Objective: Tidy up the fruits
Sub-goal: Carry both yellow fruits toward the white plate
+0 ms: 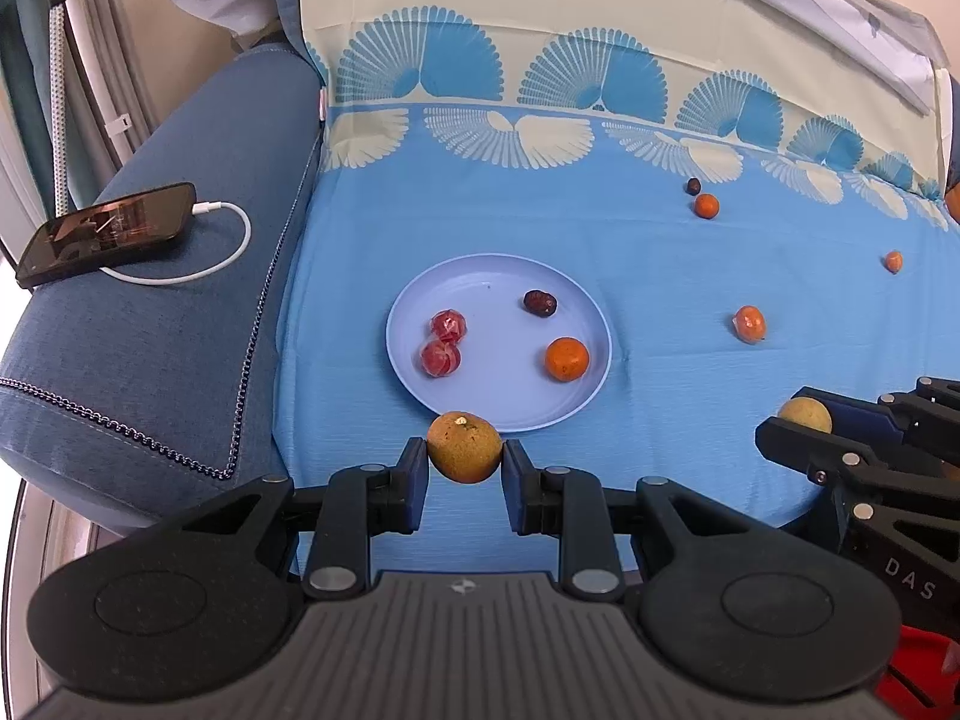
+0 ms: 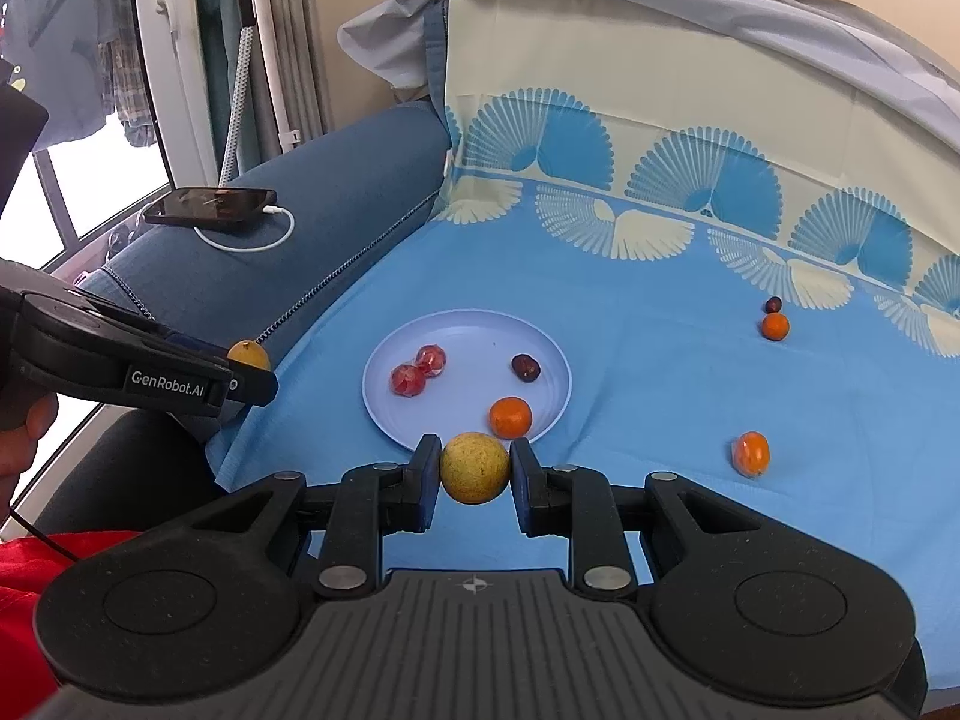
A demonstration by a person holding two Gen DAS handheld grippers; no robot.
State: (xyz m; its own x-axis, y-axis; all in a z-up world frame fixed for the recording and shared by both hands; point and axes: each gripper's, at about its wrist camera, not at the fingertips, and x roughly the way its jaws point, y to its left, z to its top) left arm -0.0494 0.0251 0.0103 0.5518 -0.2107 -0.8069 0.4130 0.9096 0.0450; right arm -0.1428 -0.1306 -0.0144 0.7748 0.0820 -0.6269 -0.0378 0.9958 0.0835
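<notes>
both tongs hold a yellow-brown fruit just off the near rim of the plate (image 1: 420,291)

the left gripper (image 1: 465,465) is clamped on a speckled yellow-brown fruit (image 1: 464,446); the right gripper (image 2: 474,471) is clamped on a round yellowish fruit (image 2: 474,468). on the plate lie two red wrapped fruits (image 1: 444,342), a dark date (image 1: 540,303) and an orange (image 1: 566,359). right of the plate, a wrapped orange (image 1: 749,322) rests on the blue cloth (image 1: 690,276).

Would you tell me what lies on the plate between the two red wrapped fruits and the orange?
Only bare plate: nothing sits between the red wrapped fruits and the orange. The dark date lies farther back. The left wrist view shows it.
</notes>
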